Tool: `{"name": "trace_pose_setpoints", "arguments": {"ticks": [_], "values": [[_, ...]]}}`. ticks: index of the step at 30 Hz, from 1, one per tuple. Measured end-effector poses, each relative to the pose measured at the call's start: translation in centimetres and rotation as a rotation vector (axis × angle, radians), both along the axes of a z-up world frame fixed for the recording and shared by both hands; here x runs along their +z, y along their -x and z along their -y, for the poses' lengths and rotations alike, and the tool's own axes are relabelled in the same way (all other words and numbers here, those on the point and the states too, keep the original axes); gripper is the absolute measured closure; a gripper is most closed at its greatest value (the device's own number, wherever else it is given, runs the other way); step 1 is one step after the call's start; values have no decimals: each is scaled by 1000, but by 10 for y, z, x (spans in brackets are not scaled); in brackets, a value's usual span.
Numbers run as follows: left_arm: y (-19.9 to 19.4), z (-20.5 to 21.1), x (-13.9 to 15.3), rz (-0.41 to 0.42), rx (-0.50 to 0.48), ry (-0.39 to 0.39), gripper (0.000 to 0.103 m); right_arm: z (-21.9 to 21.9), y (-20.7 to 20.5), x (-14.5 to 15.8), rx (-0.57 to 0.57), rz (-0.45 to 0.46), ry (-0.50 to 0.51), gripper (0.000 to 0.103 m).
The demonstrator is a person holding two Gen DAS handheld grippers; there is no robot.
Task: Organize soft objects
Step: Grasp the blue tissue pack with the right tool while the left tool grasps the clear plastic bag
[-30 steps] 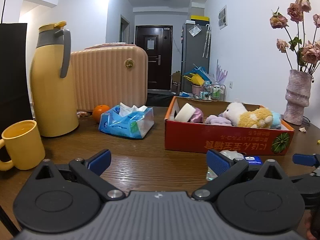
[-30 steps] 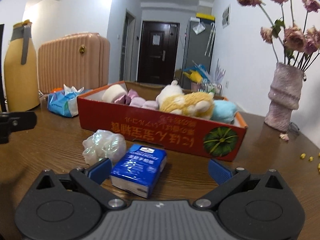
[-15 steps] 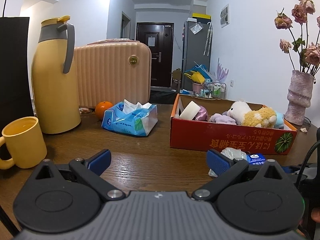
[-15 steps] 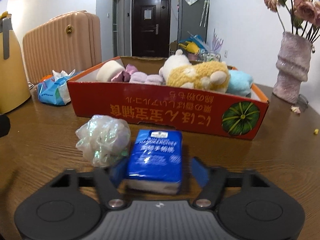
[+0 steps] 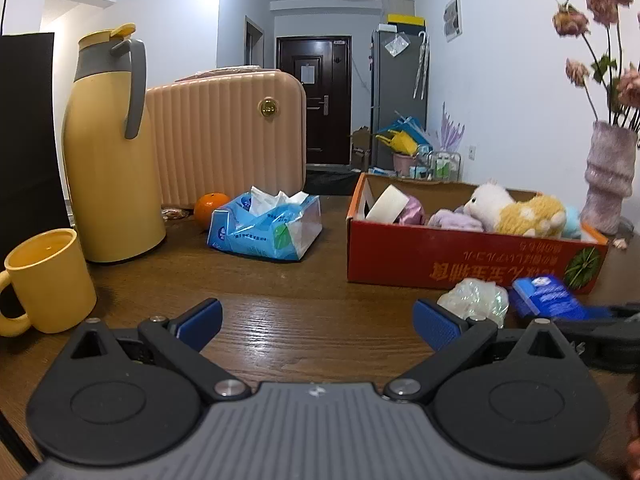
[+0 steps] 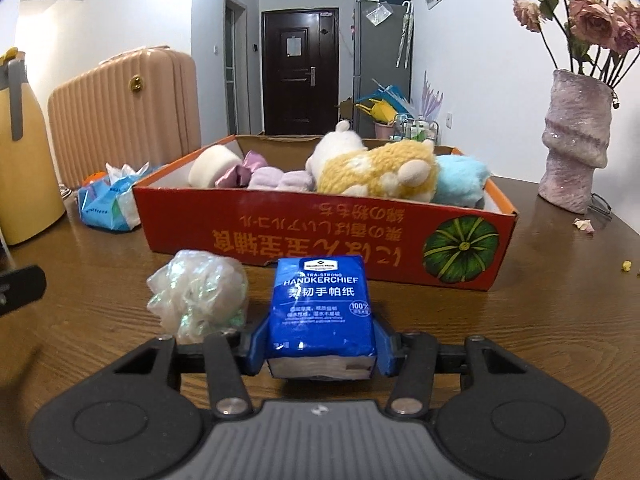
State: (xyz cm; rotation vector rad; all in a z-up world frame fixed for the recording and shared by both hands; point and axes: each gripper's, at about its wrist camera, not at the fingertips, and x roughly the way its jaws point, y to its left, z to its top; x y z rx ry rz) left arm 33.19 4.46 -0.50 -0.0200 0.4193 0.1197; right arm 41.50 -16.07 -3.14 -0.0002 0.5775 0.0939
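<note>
White walls [image 5: 500,80], dark door [image 5: 314,100] down hallway, wooden table [image 5: 280,300], grey cabinet [image 5: 398,92]

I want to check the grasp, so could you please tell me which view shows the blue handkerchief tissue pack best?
The right wrist view: the blue plastic-wrapped handkerchief tissue pack sits centred, label readable, clamped between the right gripper pads. The left wrist view shows the pack only small and blurred at the right edge, beside the crumpled iridescent plastic ball.

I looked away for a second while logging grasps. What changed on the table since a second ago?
The right gripper moved forward and its jaws closed on the blue handkerchief pack, which now looks slightly lifted. The left gripper stayed open and empty. The plastic ball, red box and plush toys kept their places.
</note>
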Motion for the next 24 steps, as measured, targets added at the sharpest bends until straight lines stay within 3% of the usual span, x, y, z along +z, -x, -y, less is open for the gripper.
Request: {"name": "trace_pose_setpoints", "arguments": {"ticks": [8,24], "values": [[-6,9,-7,-21,-14,-41,0,23,0,3,-22,26,-6,52],[-26,60,-13,-54,-111,-27,0,72,-1,7,-68,70,-2,52]]}}
